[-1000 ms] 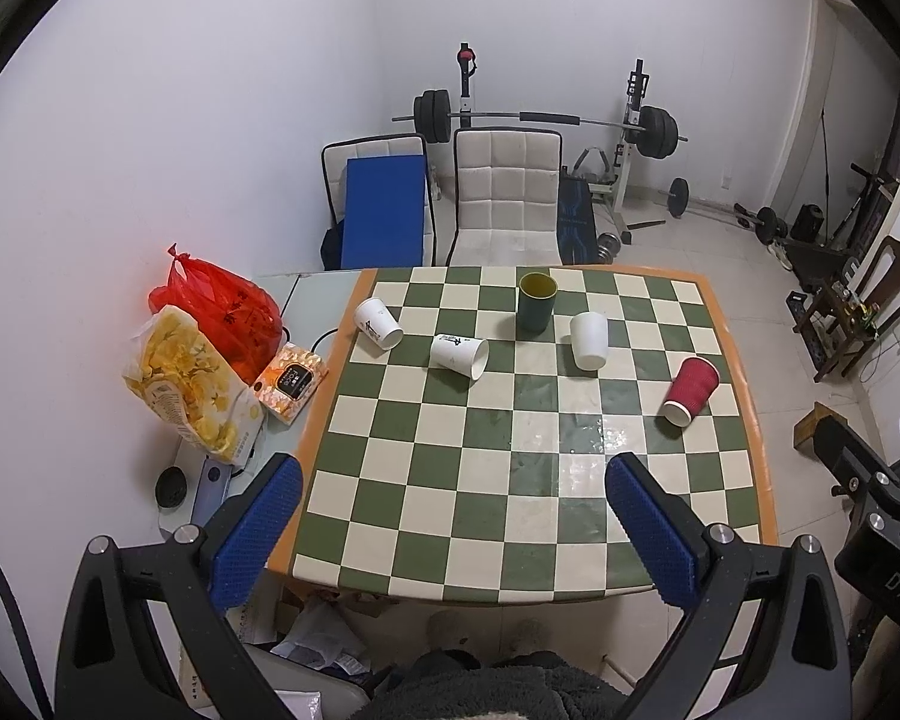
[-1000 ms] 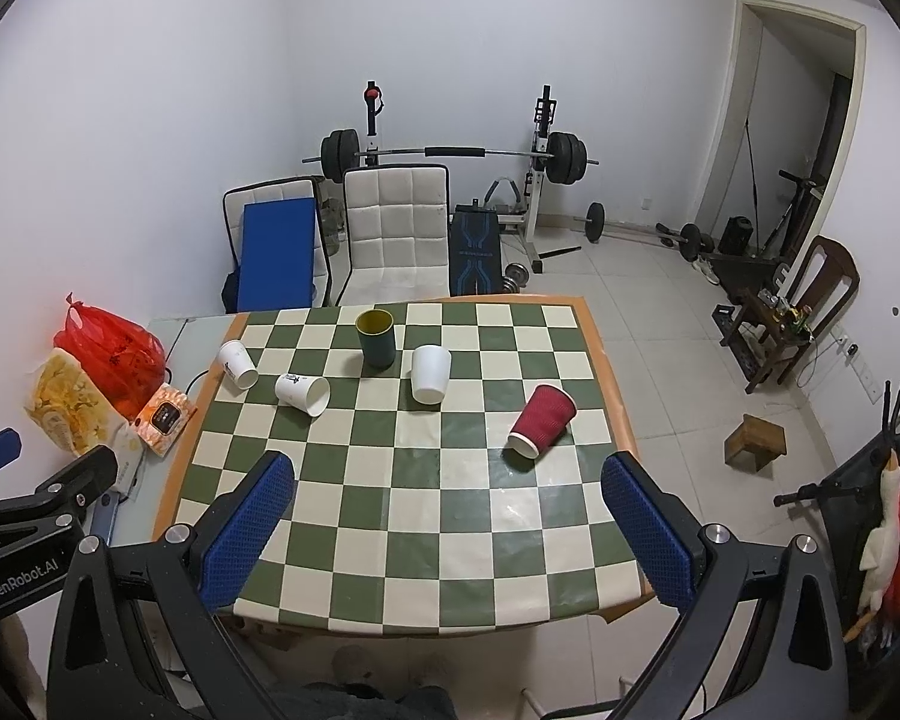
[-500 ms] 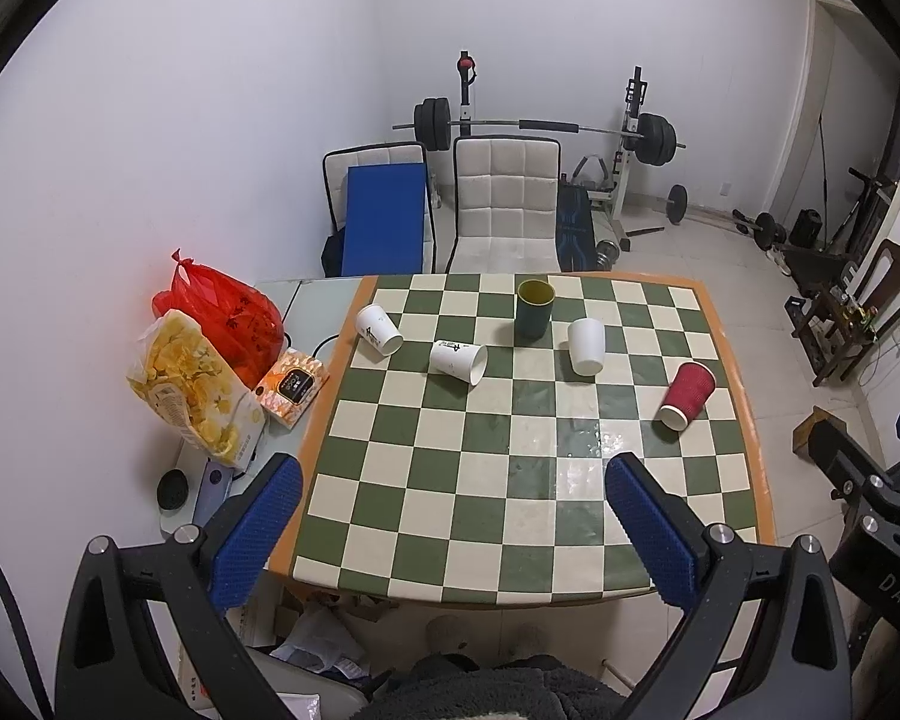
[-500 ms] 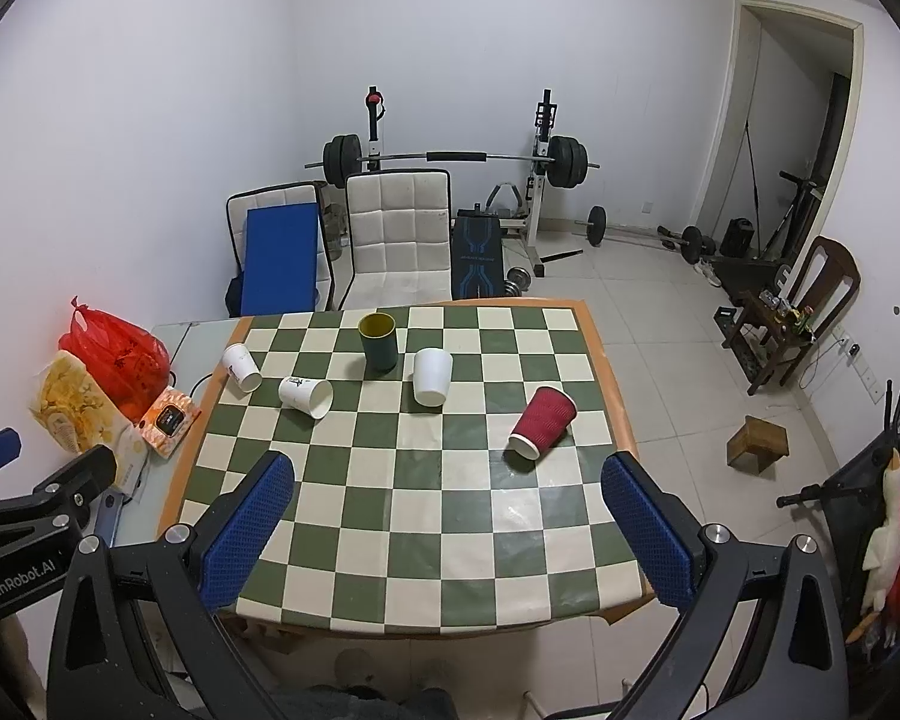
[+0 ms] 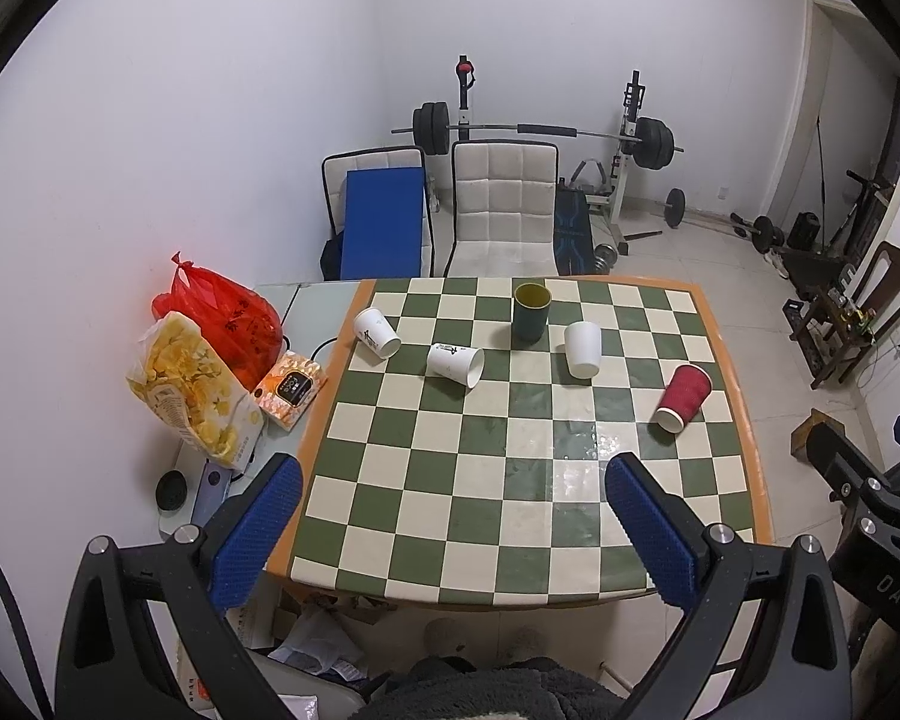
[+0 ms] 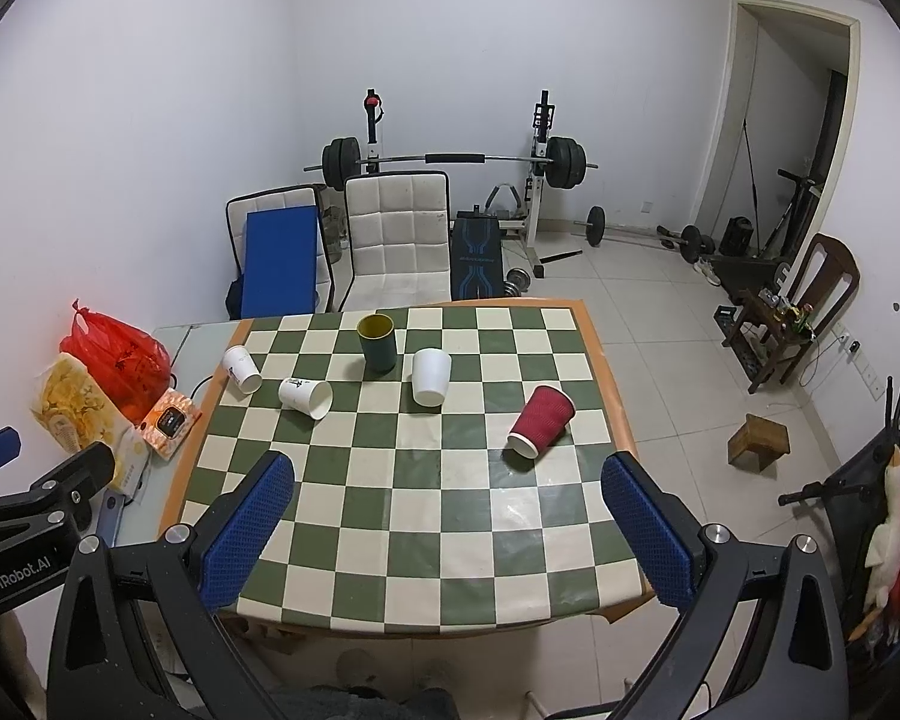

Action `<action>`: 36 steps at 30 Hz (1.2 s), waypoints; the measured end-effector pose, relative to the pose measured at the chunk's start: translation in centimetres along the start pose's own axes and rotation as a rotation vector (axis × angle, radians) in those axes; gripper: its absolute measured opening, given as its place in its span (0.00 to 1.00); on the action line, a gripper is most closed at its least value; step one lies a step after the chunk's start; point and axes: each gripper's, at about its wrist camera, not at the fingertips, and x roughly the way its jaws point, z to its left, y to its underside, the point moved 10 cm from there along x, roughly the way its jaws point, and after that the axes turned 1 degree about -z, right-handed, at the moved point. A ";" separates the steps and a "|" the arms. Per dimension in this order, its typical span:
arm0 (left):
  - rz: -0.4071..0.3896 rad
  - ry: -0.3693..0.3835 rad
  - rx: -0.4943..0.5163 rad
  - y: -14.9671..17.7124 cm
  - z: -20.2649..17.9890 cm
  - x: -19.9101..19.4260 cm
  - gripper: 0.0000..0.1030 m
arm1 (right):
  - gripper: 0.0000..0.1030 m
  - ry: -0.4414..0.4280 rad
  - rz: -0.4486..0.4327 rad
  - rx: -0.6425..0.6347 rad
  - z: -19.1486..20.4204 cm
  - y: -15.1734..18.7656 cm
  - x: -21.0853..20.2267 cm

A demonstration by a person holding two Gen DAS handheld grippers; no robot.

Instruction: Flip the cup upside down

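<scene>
A green-and-cream checkered table holds several cups. A dark green cup stands upright near the far edge. A plain white cup lies beside it. Two printed white cups lie on their sides at the left. A red ribbed cup lies on its side at the right. My left gripper and right gripper are open and empty, high above the table's near edge.
A red bag, a yellow snack bag and an orange box sit on a grey side surface left of the table. Two chairs and a barbell rack stand behind it. A small wooden stool is on the floor at right.
Both views have shifted slightly, with the table sitting a little lower in the frames. The cups have not moved and both grippers stay open.
</scene>
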 end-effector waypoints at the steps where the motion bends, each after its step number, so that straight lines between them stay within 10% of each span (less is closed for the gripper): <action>1: -0.001 0.001 -0.001 0.1 -0.1 0.0 1.00 | 1.00 -0.001 0.000 0.000 0.0 -0.1 -0.1; 19: -0.014 -0.007 -0.009 -0.4 -0.9 -0.2 1.00 | 1.00 -0.022 0.010 0.007 0.6 -1.4 -0.7; 36: 0.154 -0.192 -0.097 1.9 5.0 13.5 1.00 | 1.00 -0.110 0.235 -0.043 4.8 4.9 19.0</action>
